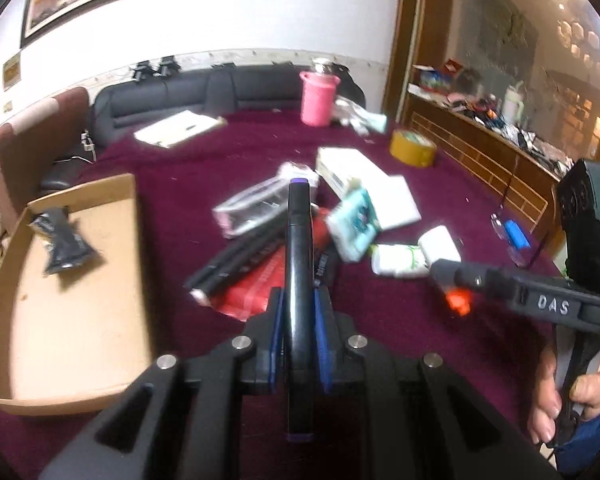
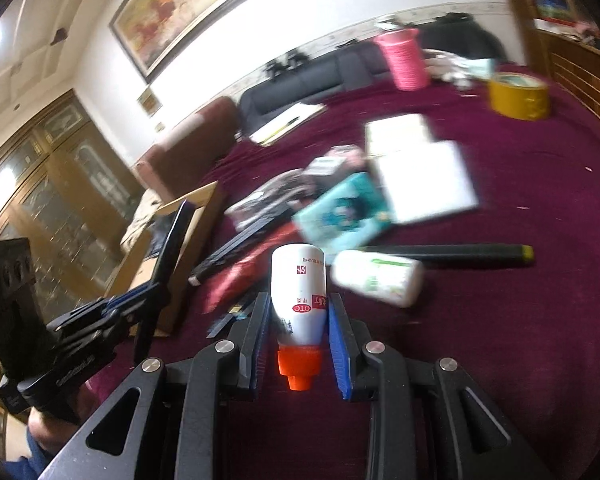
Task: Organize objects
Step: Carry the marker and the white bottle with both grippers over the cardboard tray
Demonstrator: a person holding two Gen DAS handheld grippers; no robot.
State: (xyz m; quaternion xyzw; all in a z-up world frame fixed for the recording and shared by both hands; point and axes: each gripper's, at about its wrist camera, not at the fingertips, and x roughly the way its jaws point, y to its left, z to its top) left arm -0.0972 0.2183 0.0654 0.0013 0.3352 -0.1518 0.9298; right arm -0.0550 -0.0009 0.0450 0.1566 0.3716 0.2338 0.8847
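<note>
The left claw [image 1: 299, 312] is clamped on a long black pen [image 1: 299, 264] that runs up the middle of the left wrist frame, its purple-ringed tip near the centre. The right claw [image 2: 299, 320] grips a white bottle [image 2: 299, 288] with an orange cap [image 2: 299, 366], cap toward the camera, low in the centre of the right wrist frame. Beyond both, on the dark red worktop [image 1: 380, 320], lies a blurred heap: a teal packet [image 2: 342, 216], a white-and-green bottle [image 2: 378, 278], a white box [image 2: 424, 176]. A shallow cardboard tray [image 1: 72, 320] at the left of the left wrist frame holds one black pouch [image 1: 62, 242]. A pink bucket [image 1: 318, 98] and yellow tape roll [image 1: 413, 148] sit farther back.
</note>
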